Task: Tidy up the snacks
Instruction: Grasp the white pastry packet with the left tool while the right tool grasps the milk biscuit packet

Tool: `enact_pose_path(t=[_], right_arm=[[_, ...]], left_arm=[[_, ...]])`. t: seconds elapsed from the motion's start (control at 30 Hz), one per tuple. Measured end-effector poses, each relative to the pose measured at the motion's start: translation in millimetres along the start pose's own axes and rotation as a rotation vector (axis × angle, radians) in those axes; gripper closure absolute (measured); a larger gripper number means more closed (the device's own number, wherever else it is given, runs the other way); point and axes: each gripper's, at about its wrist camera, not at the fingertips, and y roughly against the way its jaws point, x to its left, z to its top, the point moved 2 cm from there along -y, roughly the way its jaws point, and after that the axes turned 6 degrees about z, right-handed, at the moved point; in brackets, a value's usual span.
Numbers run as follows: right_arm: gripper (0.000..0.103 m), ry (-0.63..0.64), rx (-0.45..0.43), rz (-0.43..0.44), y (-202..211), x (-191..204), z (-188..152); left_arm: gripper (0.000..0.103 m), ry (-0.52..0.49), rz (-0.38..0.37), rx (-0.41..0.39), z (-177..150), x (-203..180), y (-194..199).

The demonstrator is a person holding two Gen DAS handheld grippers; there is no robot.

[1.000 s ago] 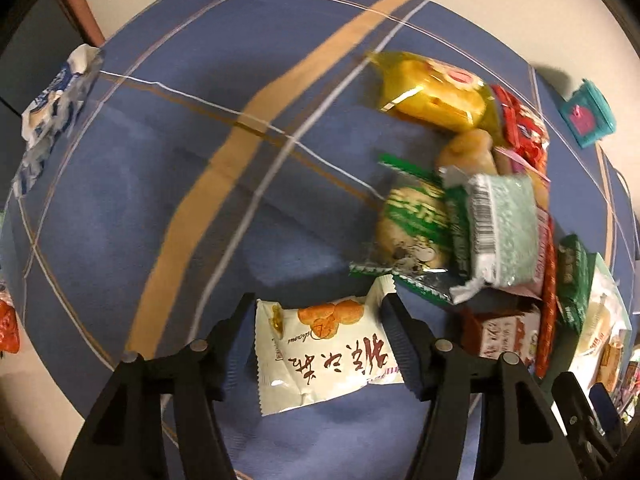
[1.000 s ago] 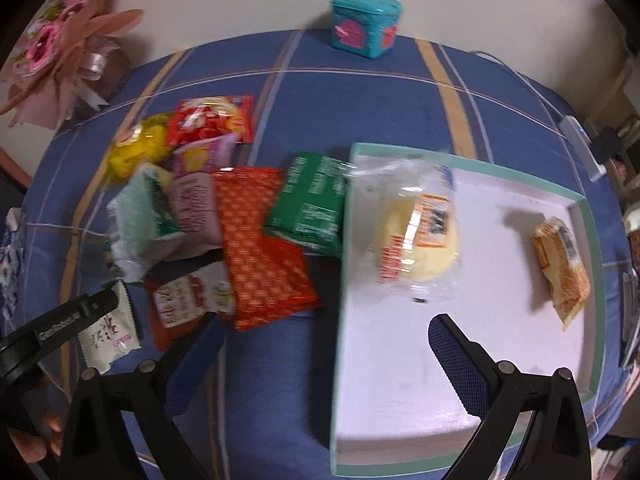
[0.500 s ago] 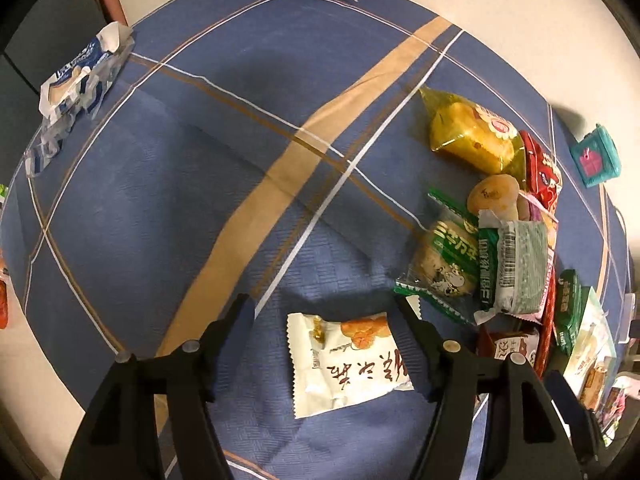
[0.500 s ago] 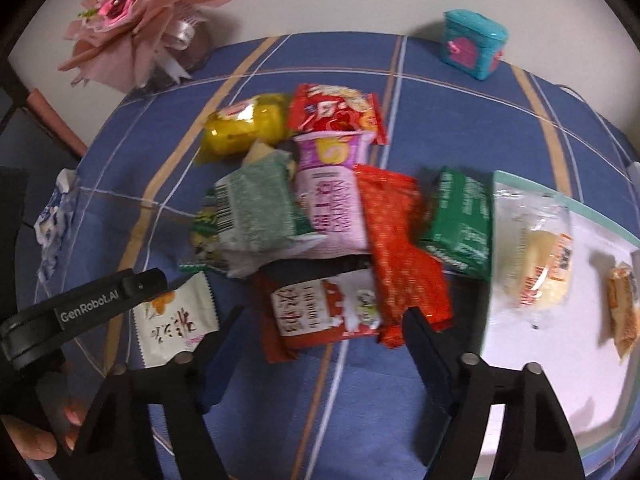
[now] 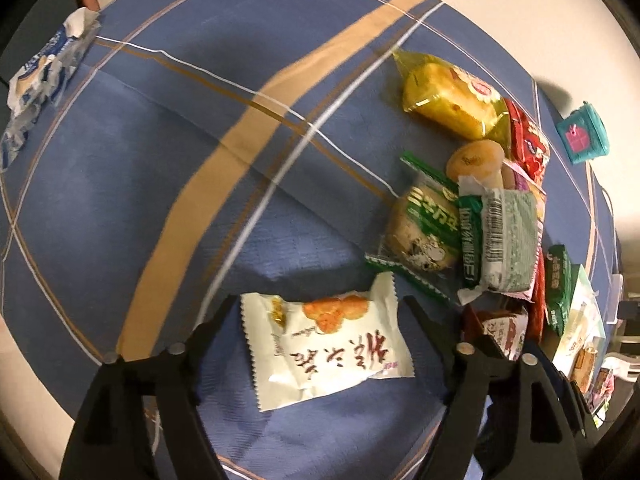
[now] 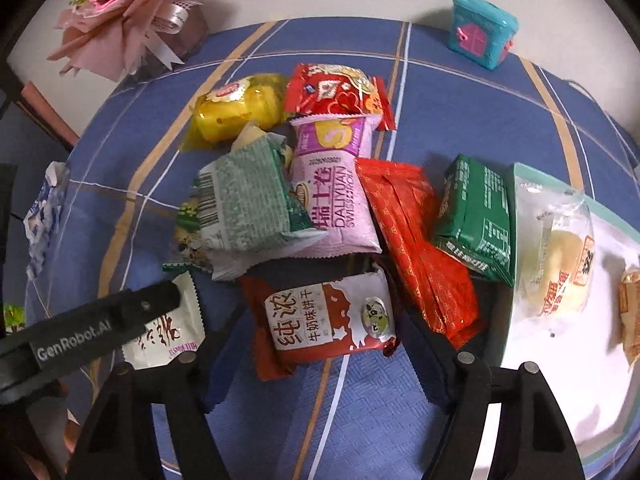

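A white snack packet with orange biscuits printed on it (image 5: 326,344) lies on the blue cloth between the open fingers of my left gripper (image 5: 320,320); it also shows in the right wrist view (image 6: 168,328). My right gripper (image 6: 320,344) is open around a red and white milk-biscuit packet (image 6: 328,316). A pile of snack packets (image 6: 320,184) lies beyond it. A white tray with a green rim (image 6: 560,392) at the right holds a bun packet (image 6: 560,260) and an orange packet (image 6: 630,316).
A teal toy house (image 6: 482,32) and a pink flower bouquet (image 6: 128,12) stand at the back edge. A blue and white wrapper (image 5: 40,76) lies at the table's left edge. The left gripper's arm (image 6: 80,336) crosses the right view's lower left.
My left gripper has come down closer over the white packet. My right gripper has swung left from the tray to the pile and now straddles the red and white packet.
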Motion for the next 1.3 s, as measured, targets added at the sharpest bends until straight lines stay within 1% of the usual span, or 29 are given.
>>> enact_pose_path(t=[0.1,0.13,0.23,0.37,0.47,0.57,0.63,0.73,0.83,0.97,1.07,1.1,1.17,1.23,1.3], right_arm=[[0.025,0.029,0.005,-0.014,-4,7,0],[0.025,0.044,0.005,-0.022,-5,10,1],[0.025,0.053,0.012,-0.012,-7,16,-2],[0.025,0.074,0.018,-0.011,-8,22,-7],[0.025,0.057,0.013,-0.003,-7,19,-6],[0.025,0.054,0.012,-0.008,-8,19,-4],[0.024,0.069,0.013,-0.03,-12,18,-3],[0.024,0.098,0.014,-0.066,-14,20,-6],[0.024,0.107,0.006,-0.079,-18,22,-7],[0.023,0.121,0.002,-0.098,-24,24,-11],[0.026,0.134,-0.002,-0.114,-27,27,-14],[0.029,0.136,-0.004,-0.116,-27,27,-15],[0.033,0.141,-0.011,-0.126,-29,27,-16],[0.037,0.142,-0.018,-0.122,-29,28,-18],[0.038,0.14,-0.022,-0.117,-30,28,-19]], left_arm=[[0.022,-0.01,-0.005,0.004,1,-1,-1],[0.022,-0.014,0.001,0.007,1,-9,-3],[0.022,-0.018,0.014,0.018,-10,-26,-6],[0.019,-0.026,0.021,0.018,-13,-31,-7],[0.018,-0.024,0.018,0.017,-14,-39,-6],[0.015,-0.021,0.01,0.019,-12,-37,-6],[0.013,-0.035,0.02,0.019,-17,-50,-12],[0.012,-0.056,0.045,0.017,-19,-56,-15],[0.012,-0.06,0.062,0.012,-29,-72,-20],[0.012,-0.078,0.095,-0.001,-34,-80,-23],[0.012,-0.085,0.111,-0.008,-37,-86,-23],[0.013,-0.086,0.114,-0.009,-39,-89,-24],[0.018,-0.088,0.123,-0.015,-41,-93,-24],[0.029,-0.087,0.125,-0.027,-39,-87,-13],[0.035,-0.09,0.126,-0.033,-40,-86,-6]])
